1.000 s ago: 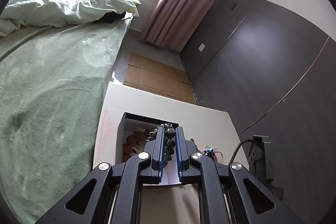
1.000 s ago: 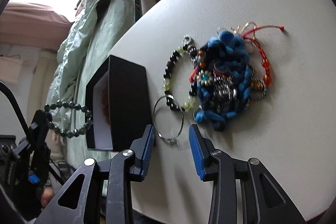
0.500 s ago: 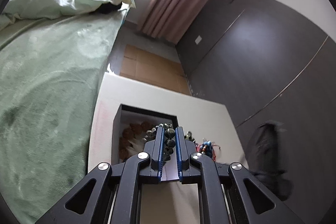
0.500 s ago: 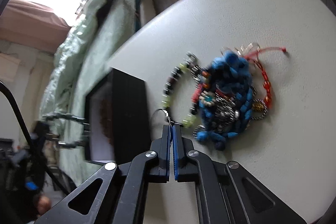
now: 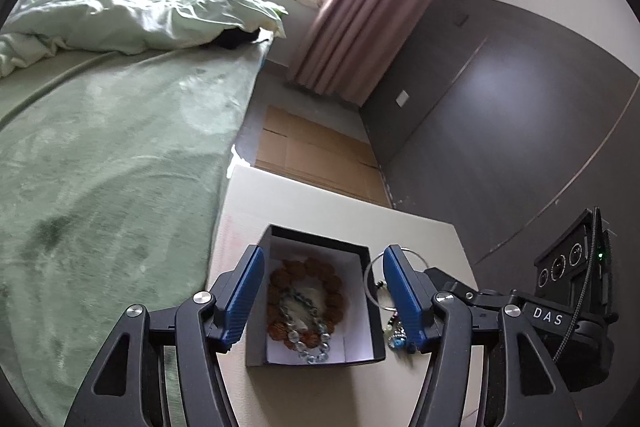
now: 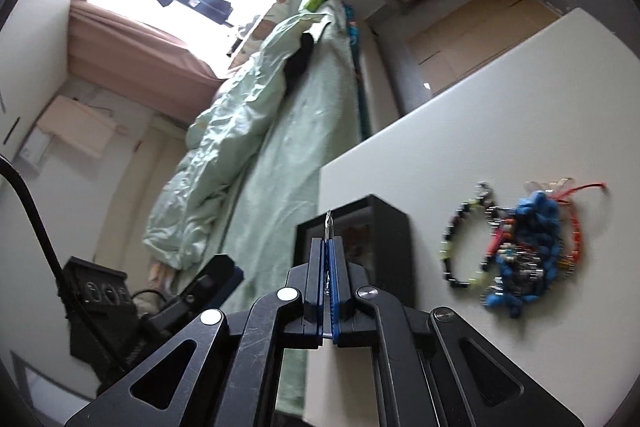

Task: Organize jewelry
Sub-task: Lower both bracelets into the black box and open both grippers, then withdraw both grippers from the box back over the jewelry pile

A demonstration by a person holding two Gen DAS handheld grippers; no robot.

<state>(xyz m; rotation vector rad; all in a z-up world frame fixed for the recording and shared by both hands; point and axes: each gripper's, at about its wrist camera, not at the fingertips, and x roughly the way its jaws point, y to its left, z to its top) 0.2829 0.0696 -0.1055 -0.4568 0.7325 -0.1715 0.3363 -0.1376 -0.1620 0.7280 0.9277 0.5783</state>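
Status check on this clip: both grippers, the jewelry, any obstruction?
Left gripper jaws opening, nothing between them, over the black box holding two bead bracelets. Right gripper shut on thin metal ring. Remaining jewelry pile on table. Nothing blocking.

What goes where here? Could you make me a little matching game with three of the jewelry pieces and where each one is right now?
Things:
1. silver hoop
2. brown bead bracelet
3. blue braided piece

Places:
A. lying on the white table, outside the box
B. pinched between the right fingers
C. inside the black box

Pairs: 1-B, 2-C, 3-A
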